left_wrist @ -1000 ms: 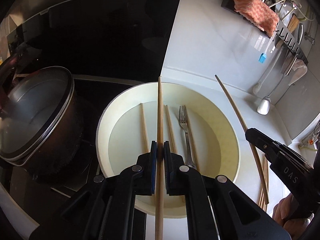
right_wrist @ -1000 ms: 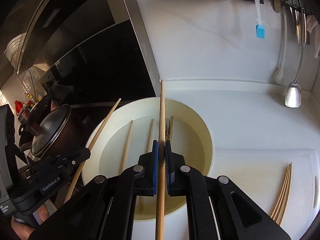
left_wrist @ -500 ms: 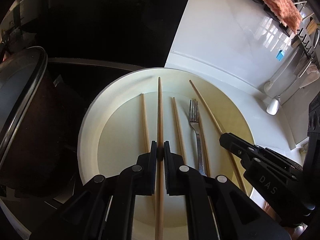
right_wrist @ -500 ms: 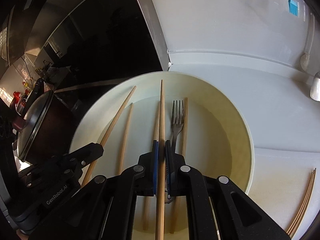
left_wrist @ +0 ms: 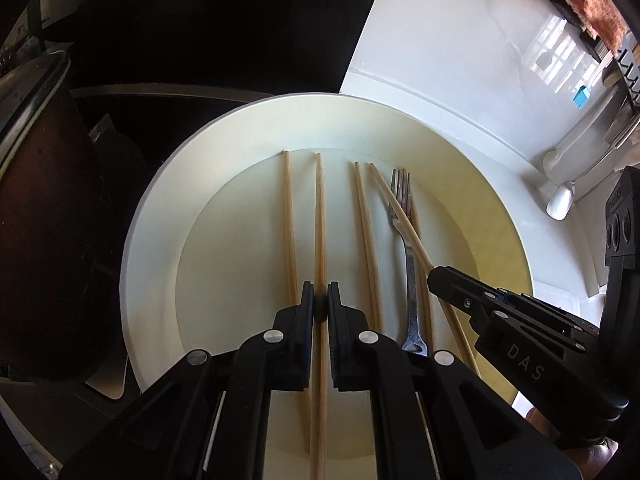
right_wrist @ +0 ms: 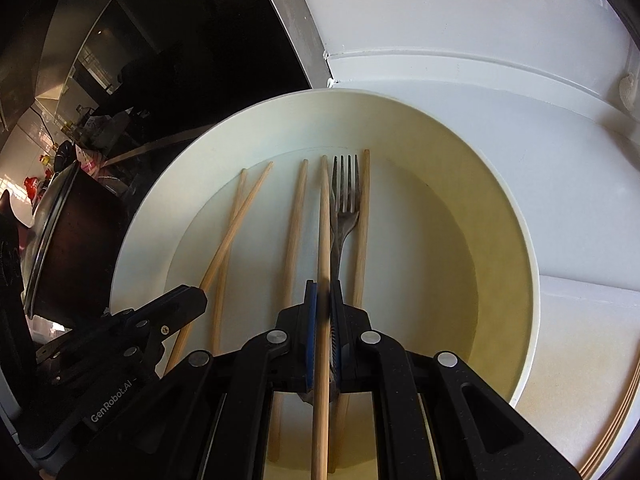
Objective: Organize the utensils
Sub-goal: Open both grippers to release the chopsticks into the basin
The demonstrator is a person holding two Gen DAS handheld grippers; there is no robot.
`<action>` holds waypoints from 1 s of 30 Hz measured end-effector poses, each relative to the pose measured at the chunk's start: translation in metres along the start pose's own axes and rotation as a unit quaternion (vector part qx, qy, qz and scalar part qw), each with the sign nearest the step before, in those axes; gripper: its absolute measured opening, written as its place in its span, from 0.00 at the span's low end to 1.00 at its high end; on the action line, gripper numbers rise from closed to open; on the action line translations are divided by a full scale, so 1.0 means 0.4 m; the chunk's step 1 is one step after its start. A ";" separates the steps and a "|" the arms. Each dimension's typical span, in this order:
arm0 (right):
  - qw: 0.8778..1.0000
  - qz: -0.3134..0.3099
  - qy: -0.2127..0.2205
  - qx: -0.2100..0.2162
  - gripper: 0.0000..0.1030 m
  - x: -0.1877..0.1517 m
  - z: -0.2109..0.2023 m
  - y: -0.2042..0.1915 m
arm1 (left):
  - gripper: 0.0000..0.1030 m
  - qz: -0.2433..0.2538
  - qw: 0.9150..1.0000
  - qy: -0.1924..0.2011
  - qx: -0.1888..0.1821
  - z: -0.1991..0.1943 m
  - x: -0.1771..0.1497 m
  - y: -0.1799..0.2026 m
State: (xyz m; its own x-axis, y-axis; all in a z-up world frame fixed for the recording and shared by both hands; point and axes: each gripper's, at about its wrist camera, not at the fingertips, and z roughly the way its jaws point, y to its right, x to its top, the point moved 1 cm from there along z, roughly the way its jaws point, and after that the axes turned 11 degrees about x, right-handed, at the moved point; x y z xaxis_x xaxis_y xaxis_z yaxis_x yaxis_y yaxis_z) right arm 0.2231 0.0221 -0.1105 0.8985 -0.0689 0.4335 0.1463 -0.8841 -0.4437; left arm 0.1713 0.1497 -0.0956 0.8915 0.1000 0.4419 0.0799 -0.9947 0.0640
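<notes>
Item 1. Left gripper (left_wrist: pixel 320 308): clenched on one wooden chopstick (left_wrist: pixel 319 216), pinched along its length. The stick ran straight ahead along the gripper's own line, its far tip over the floor of the bowl (left_wrist: pixel 152 240), its near end passing back between the fingers. Whether the tip touched the bowl could not be told.

Item 2. Right gripper (right_wrist: pixel 323 312): likewise clenched on a second chopstick (right_wrist: pixel 324 216), long axis straight ahead, tip near the bowl's far inner wall. In the left wrist view this stick crossed obliquely over the fork (left_wrist: pixel 406 248), so the two held sticks were not parallel to one another.

Item 3. Bowl contents: a metal fork, tines pointing away from both grippers, handle toward them; several loose chopsticks lying roughly parallel to the fork on the bowl floor, on either side of it, tips away.

Item 4. Surroundings: white table (right_wrist: pixel 520 128) carrying the bowl; a dark lidded pot (left_wrist: pixel 44 208) just beside the bowl on the left; a small bundle of thin sticks (right_wrist: pixel 616 420) on the table to the right, well apart.

Assessment: both held sticks hung low over the bowl; release would probably lay them lengthwise beside the others.
</notes>
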 end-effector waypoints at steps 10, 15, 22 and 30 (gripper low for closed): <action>1.000 0.008 -0.027 -0.001 0.06 -0.005 0.033 0.006 | 0.07 0.002 0.999 -0.033 0.004 0.037 -0.004 0.015; 0.999 -0.004 -0.034 -0.014 0.06 -0.010 0.045 0.002 | 0.08 0.005 0.999 -0.040 0.013 0.048 -0.001 0.015; 0.999 -0.010 -0.008 -0.032 0.28 -0.001 0.017 -0.003 | 0.48 -0.008 0.999 -0.034 0.010 0.030 0.003 -0.010; 0.998 -0.015 0.043 -0.041 0.40 -0.015 -0.075 0.009 | 0.68 -0.014 1.000 -0.018 0.011 -0.028 0.014 -0.033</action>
State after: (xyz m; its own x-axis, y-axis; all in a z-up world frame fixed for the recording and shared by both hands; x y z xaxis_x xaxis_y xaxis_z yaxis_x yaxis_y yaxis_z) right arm 0.2057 0.0054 -0.0911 0.8546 -0.0787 0.5133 0.1348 -0.9209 -0.3658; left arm 0.1701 0.1635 -0.0838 0.9039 0.1279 0.4081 0.1151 -0.9918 0.0558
